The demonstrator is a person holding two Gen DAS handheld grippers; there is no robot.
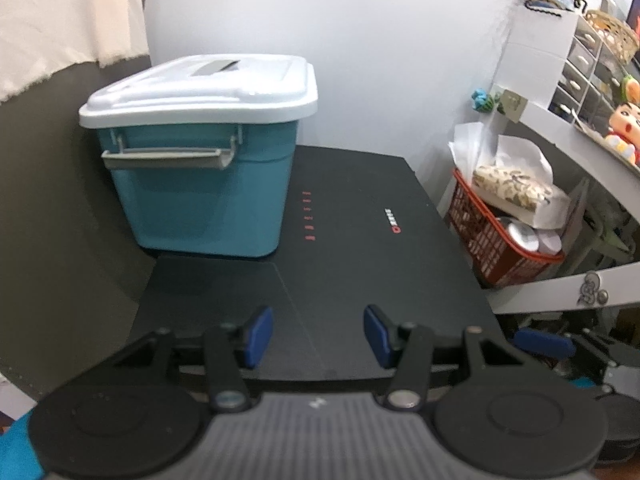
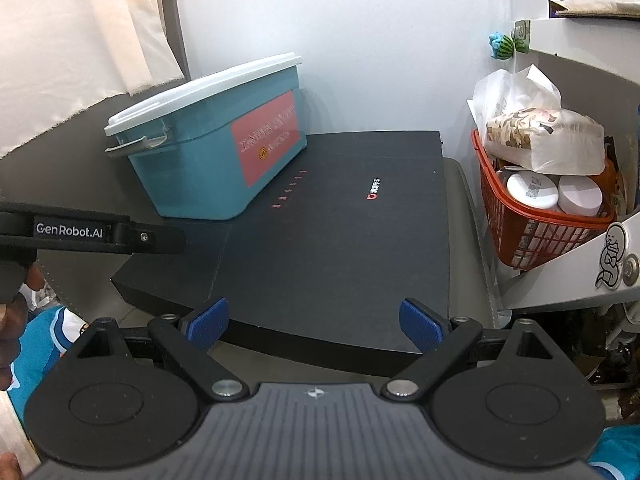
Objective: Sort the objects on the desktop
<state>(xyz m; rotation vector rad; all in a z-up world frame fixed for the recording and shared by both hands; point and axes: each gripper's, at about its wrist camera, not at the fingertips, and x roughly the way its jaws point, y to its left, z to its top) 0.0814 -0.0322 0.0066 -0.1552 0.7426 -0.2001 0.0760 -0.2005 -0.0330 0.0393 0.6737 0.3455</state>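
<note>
Both claws hang empty with pads apart, left claw (image 1: 318, 334) and right claw (image 2: 314, 322), over the near edge of the flat black box (image 2: 320, 236). The lidded teal bin (image 1: 204, 152) sits far left on it; the red basket (image 2: 536, 220) stands right. Likely approach the bin's handle (image 1: 168, 158) squarely, slowly.

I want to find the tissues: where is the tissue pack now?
In both wrist views the tissue pack is on the right, lying on top of the white jars inside the red basket, beside the black box.
</note>
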